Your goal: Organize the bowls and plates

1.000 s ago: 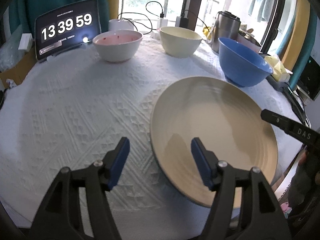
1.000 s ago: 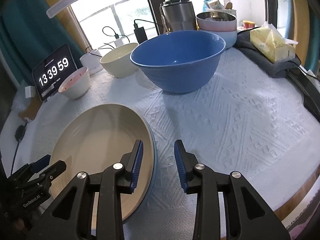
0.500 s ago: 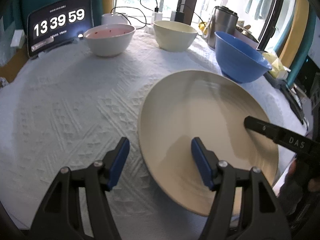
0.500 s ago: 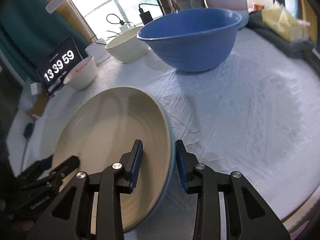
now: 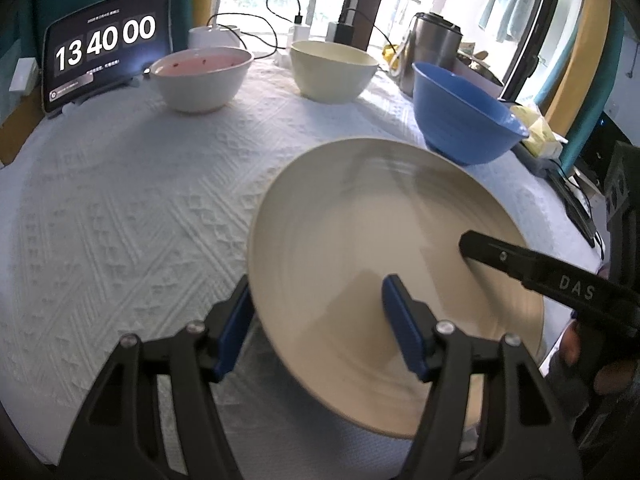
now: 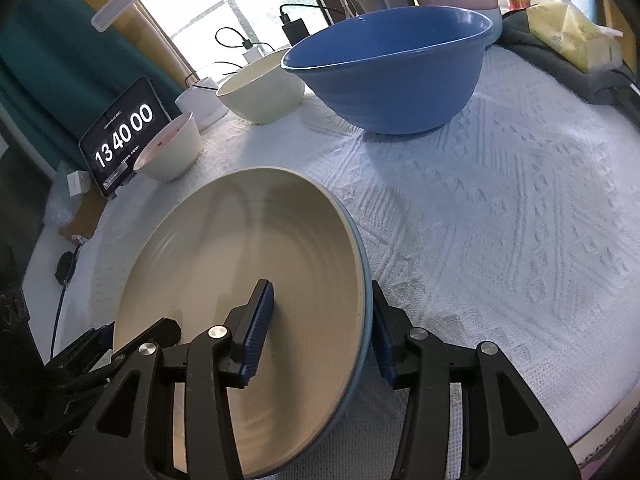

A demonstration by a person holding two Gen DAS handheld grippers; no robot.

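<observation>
— Plate [image 5: 360, 240] first: where is it?
— On the white cloth [image 5: 140, 220], near its front edge, cream inside with a blue underside showing along the rim in the right wrist view. It looks slightly blurred.
— And the left gripper [image 5: 316, 324]?
— Jaws about half open, straddling the plate's near-left rim — one pad outside it, the other over the inside. I can't see either pad pressing, so no grip.
— The right gripper [image 6: 322, 332]?
— Its jaws have just been opening. They straddle the opposite rim, one finger inside, one outside, with gaps on both sides, so it isn't clamped.
— The bowls?
— Three stand well back: a pink bowl [image 5: 202, 78] beside the clock tablet [image 5: 106, 64], a cream bowl [image 5: 334, 70] to its right, a blue bowl [image 5: 464, 120] nearest the plate, though apart from it.
</observation>
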